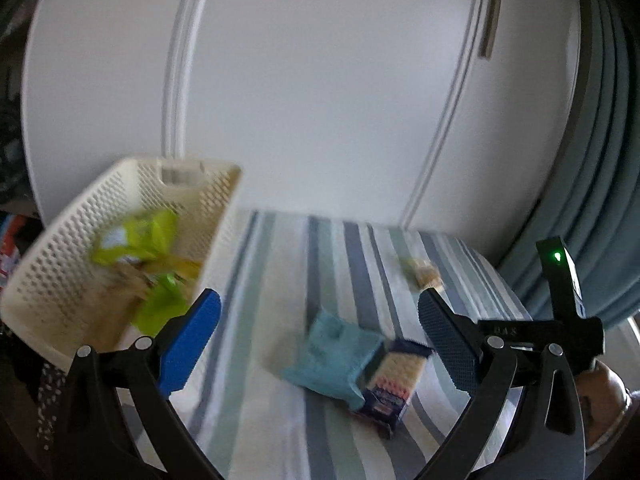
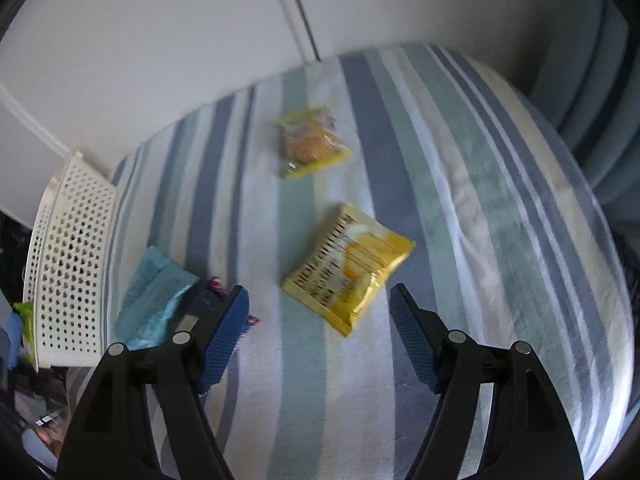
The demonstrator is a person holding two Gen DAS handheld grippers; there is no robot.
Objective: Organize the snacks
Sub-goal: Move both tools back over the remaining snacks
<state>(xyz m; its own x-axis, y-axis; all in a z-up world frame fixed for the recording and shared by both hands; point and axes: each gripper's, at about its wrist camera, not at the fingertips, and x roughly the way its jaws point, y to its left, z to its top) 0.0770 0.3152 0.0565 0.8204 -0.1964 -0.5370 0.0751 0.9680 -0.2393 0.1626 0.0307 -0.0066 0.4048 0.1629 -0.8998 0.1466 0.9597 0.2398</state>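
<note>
A cream perforated basket (image 1: 80, 240) sits at the left on the striped cloth (image 1: 280, 280), holding green and yellow snack packs (image 1: 148, 256). My left gripper (image 1: 320, 324) is open above the cloth, with a light-blue pack (image 1: 336, 356) and a dark-blue cracker box (image 1: 396, 384) lying between its fingers' lines. A biscuit pack (image 1: 424, 272) lies farther back. My right gripper (image 2: 320, 312) is open too, just short of a yellow snack bag (image 2: 348, 264). Beyond it lies the biscuit pack (image 2: 312, 142). The light-blue pack (image 2: 154, 296) and basket (image 2: 68, 264) are at its left.
White cupboard doors (image 1: 320, 80) stand right behind the striped surface. A blue-grey curtain (image 1: 608, 160) hangs at the right. The other gripper's body with a green light (image 1: 560, 280) and a hand (image 1: 604, 400) show at the right of the left wrist view. Clutter (image 2: 32, 408) lies off the left edge.
</note>
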